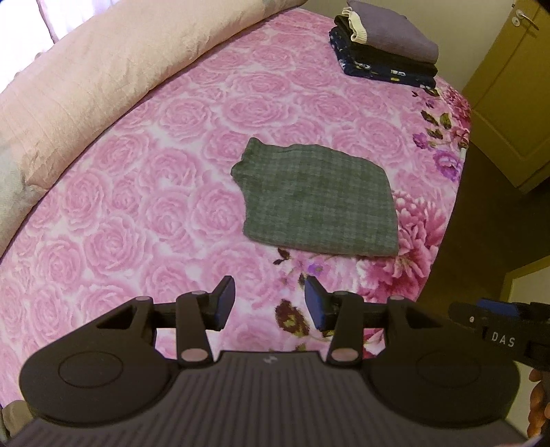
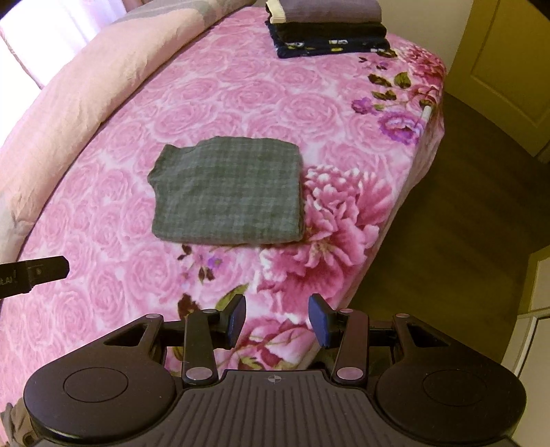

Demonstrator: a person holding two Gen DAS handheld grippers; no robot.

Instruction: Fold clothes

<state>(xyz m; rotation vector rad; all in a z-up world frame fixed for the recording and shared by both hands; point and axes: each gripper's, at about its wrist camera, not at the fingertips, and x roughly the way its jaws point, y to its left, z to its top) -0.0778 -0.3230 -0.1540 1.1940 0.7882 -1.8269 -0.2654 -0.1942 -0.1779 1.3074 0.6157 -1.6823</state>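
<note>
A green checked garment (image 1: 318, 201) lies folded into a flat rectangle on the pink rose bedspread (image 1: 154, 154); it also shows in the right wrist view (image 2: 228, 194). My left gripper (image 1: 270, 306) is open and empty, held above the bed well short of the garment. My right gripper (image 2: 277, 319) is open and empty, above the bed's near edge, also short of the garment. The right gripper's side shows at the right edge of the left wrist view (image 1: 498, 319). The left gripper's finger (image 2: 37, 273) shows at the left edge of the right wrist view.
A stack of folded clothes (image 1: 385, 44) sits at the far end of the bed, also in the right wrist view (image 2: 326, 27). A long pale pink pillow (image 1: 103, 79) runs along the left. The bed edge drops to dark floor (image 2: 464, 206) on the right. A yellow door (image 1: 508, 86) stands beyond.
</note>
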